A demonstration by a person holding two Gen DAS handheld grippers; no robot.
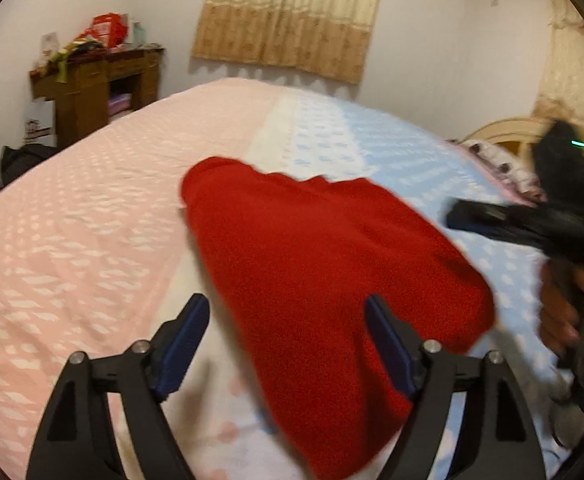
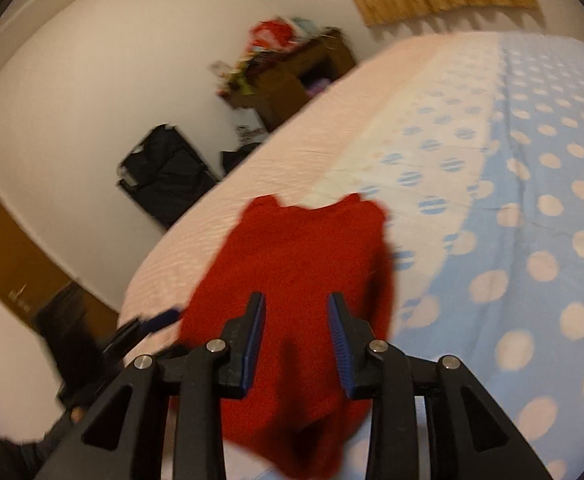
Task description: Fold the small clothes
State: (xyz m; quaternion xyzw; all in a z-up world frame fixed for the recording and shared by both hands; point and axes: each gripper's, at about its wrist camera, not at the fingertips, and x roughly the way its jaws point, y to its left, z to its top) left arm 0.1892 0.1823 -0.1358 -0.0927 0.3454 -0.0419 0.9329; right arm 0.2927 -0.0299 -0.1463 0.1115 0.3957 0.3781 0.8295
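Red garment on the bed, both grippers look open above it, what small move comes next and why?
Probably lower the left gripper onto the near edge of the red garment and close. Both it and the right gripper stand open and hold nothing, and the garment lies loose on the bed, so no fold can start until an edge is pinched.

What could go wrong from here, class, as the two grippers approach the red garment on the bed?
1. Both frames are motion-blurred, so the left gripper and right gripper, both open, may close off target on the red garment.
2. A gripper could pinch the dotted bedsheet together with the cloth.
3. The garment looks bunched, so a fold may come out uneven.
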